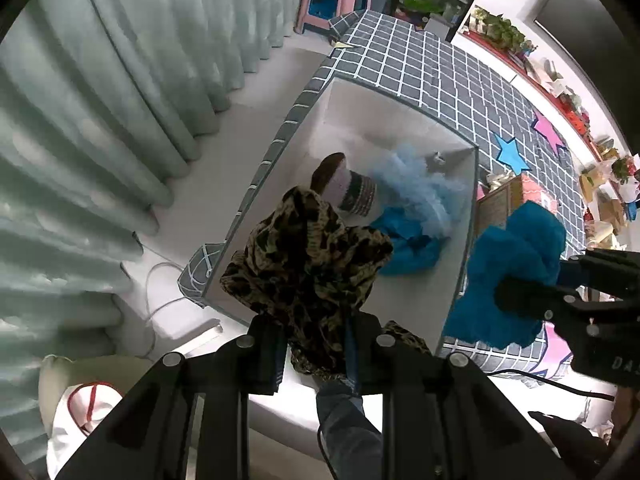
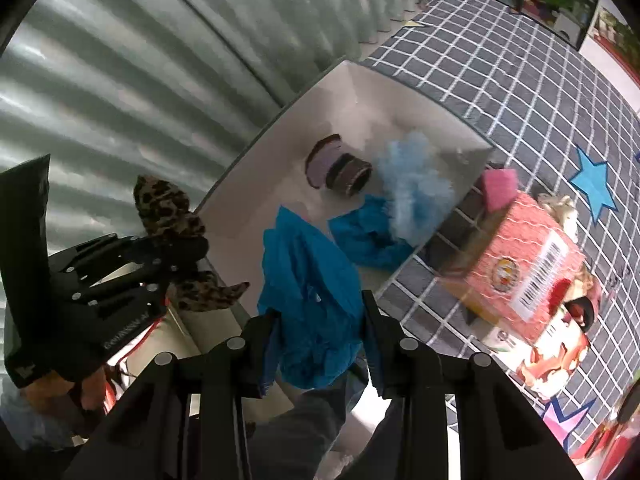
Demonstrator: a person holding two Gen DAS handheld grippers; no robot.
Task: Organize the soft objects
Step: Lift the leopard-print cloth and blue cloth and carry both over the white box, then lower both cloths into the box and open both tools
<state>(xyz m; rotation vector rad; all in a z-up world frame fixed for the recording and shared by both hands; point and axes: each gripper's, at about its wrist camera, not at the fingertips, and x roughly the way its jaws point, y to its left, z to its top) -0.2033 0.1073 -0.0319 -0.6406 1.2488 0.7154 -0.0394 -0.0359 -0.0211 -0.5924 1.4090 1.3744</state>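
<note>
The left gripper (image 1: 314, 354) pinches a leopard-print cloth (image 1: 308, 256), held above the near end of the white box (image 1: 400, 106). The right gripper (image 2: 320, 354) pinches a bright blue cloth (image 2: 310, 292), held over the box's near right edge. Inside the box lie a striped sock (image 1: 346, 188), a pale blue fluffy piece (image 1: 416, 184) and another blue cloth (image 1: 408, 244). The box sits on a grey checked blanket (image 1: 432, 68). Just right of the box stands a pink carton (image 2: 532, 264). Pale green curtains (image 1: 100, 100) hang to the box's left.
</note>
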